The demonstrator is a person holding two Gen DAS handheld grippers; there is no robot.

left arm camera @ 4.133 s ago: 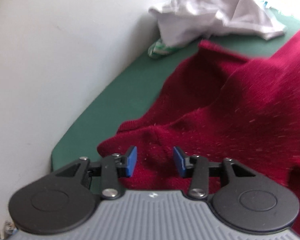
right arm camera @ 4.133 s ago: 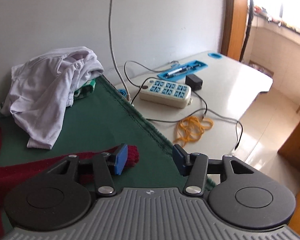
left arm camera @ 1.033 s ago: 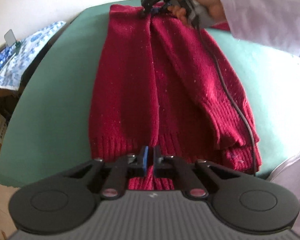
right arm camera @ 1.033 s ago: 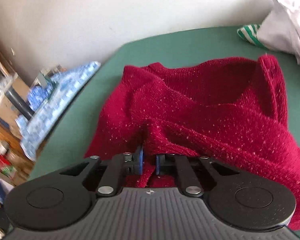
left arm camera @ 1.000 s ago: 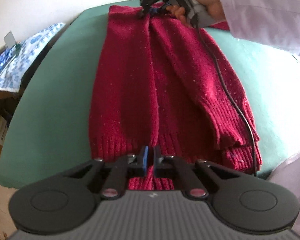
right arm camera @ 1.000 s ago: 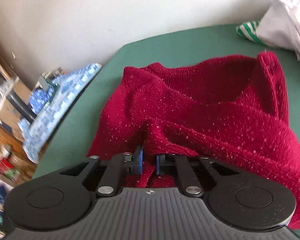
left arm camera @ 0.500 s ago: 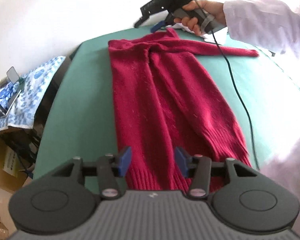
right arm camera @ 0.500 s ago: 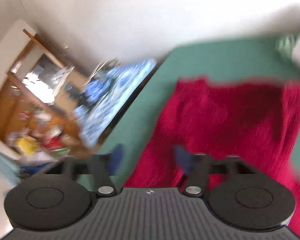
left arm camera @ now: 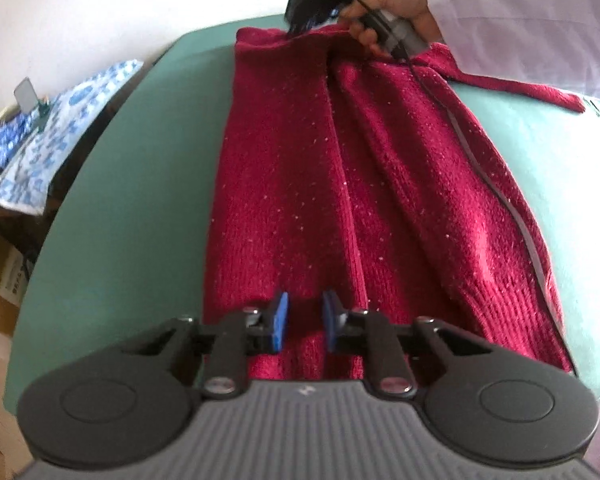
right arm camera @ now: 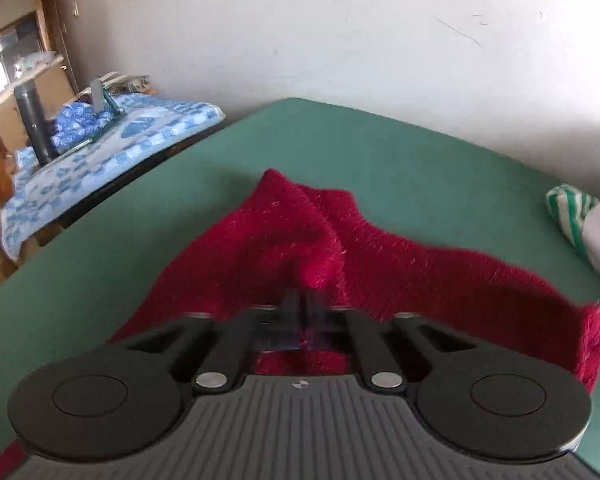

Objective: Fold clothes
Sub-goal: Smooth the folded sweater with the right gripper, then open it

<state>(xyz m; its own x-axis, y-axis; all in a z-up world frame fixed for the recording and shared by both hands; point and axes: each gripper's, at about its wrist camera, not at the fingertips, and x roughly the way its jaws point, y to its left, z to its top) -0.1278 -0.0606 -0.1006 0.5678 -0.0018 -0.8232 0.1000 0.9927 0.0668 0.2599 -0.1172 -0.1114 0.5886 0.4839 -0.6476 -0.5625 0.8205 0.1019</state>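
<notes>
Green cloth-covered table against a white wall, with a red knitted sweater spread lengthwise across it. At the near hem, left gripper with jaws closing — a narrow gap between the blue pads, hem between them, pads not visibly pressing. At the far end, right gripper pinched shut on a bunched fold of the sweater near the collar, gripped by a hand in a white sleeve. One sleeve of the sweater trailing off to the side; a green-striped garment near the table's far edge.
</notes>
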